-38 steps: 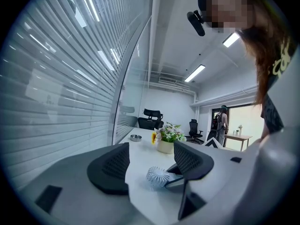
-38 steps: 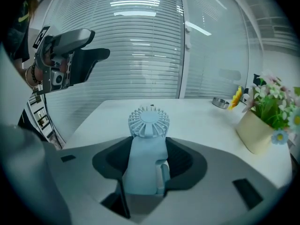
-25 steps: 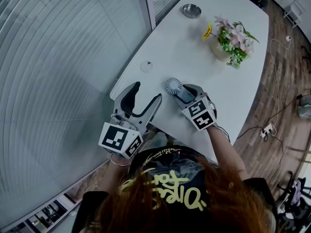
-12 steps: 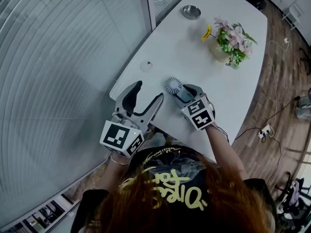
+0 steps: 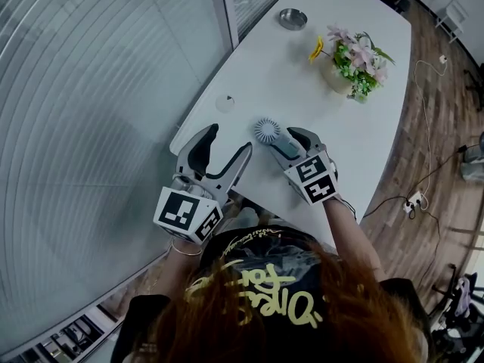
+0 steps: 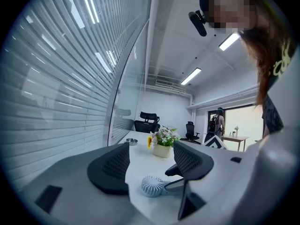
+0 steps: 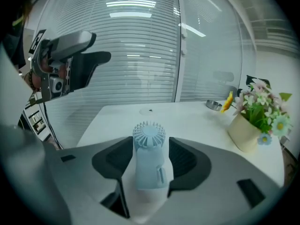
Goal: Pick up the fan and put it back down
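A small pale blue hand fan with a round grille head is on the white table, close to its near edge. My right gripper is shut on the fan's handle, and the head sticks out past the fingertips. In the right gripper view the fan looks raised just off the tabletop. My left gripper hangs open and empty at the table's near left corner, to the left of the fan. From the left gripper view, the fan shows between its spread jaws, further off.
A pot of flowers stands at the table's right side, a metal bowl at the far end and a small round disc near the left edge. A glass wall with blinds runs along the left. Cables lie on the wooden floor.
My right gripper has risen a little with the fan held between its jaws. The left gripper has stayed where it was, still open.
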`<action>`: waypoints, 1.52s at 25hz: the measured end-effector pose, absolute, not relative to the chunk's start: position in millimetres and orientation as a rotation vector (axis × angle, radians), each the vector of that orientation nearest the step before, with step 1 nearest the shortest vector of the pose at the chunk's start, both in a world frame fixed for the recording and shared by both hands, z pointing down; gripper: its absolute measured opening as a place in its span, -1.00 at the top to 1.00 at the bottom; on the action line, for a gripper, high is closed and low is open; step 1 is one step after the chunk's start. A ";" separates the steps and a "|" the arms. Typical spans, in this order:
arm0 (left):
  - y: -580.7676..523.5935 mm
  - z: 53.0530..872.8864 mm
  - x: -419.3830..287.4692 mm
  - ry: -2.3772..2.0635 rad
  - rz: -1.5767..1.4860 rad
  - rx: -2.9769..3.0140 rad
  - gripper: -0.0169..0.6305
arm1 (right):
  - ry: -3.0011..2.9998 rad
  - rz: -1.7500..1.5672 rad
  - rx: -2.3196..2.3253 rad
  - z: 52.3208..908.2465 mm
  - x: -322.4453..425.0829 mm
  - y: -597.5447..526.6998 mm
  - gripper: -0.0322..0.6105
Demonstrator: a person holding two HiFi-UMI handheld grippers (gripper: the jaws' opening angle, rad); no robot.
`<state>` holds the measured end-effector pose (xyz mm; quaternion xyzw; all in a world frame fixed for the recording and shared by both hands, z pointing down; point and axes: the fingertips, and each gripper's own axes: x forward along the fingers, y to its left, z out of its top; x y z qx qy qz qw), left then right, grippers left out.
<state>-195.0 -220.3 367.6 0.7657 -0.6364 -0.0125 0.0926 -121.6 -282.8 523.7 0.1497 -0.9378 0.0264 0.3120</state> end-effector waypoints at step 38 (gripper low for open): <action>-241.9 281.6 -126.6 -1.721 -0.127 2.626 0.07 | -3.017 -0.089 0.948 298.9 -29.3 -288.4 0.20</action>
